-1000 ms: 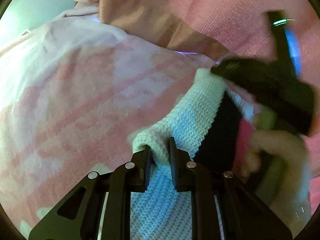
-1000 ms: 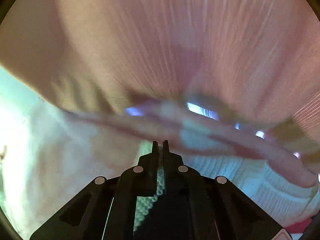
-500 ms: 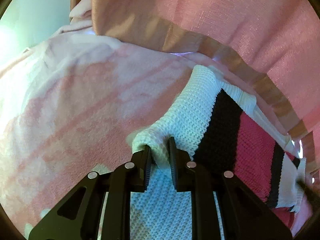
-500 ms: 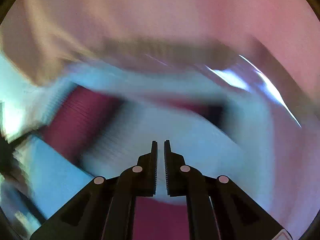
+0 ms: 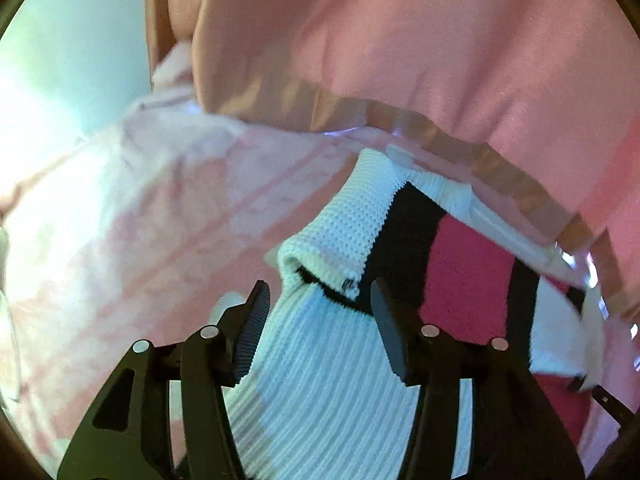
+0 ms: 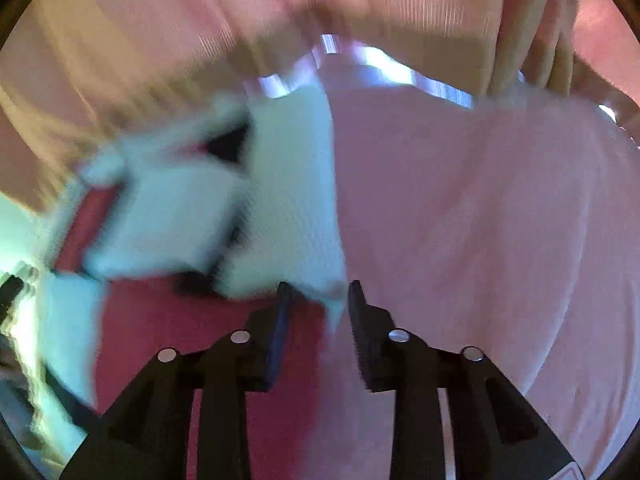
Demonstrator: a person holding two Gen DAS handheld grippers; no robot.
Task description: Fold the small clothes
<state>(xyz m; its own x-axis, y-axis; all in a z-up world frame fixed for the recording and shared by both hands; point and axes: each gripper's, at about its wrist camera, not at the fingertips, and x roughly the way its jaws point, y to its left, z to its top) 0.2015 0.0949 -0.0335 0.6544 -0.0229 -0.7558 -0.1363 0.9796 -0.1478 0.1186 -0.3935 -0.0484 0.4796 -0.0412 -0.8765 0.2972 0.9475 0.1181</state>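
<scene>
White rib knit lay between the fingers of the left gripper [image 5: 320,312], whose jaws had just been opening and now stood well apart, the pads clear of the cloth on both sides. That knit belonged to a small sweater [image 5: 348,224], white with black and deep pink bands, folded over on itself, its rolled edge just ahead of the fingertips. It lay on a pale pink blanket [image 5: 140,220] that spread to the left. Beyond it hung a pink curtain [image 5: 440,60] with a tan hem.

The right gripper [image 6: 316,300] had also just been opening; its jaws stood partly apart, with a white corner of the sweater [image 6: 288,200] in the gap, though blur hid whether either pad touched it. The blanket [image 6: 480,220] filled the right of that view.
</scene>
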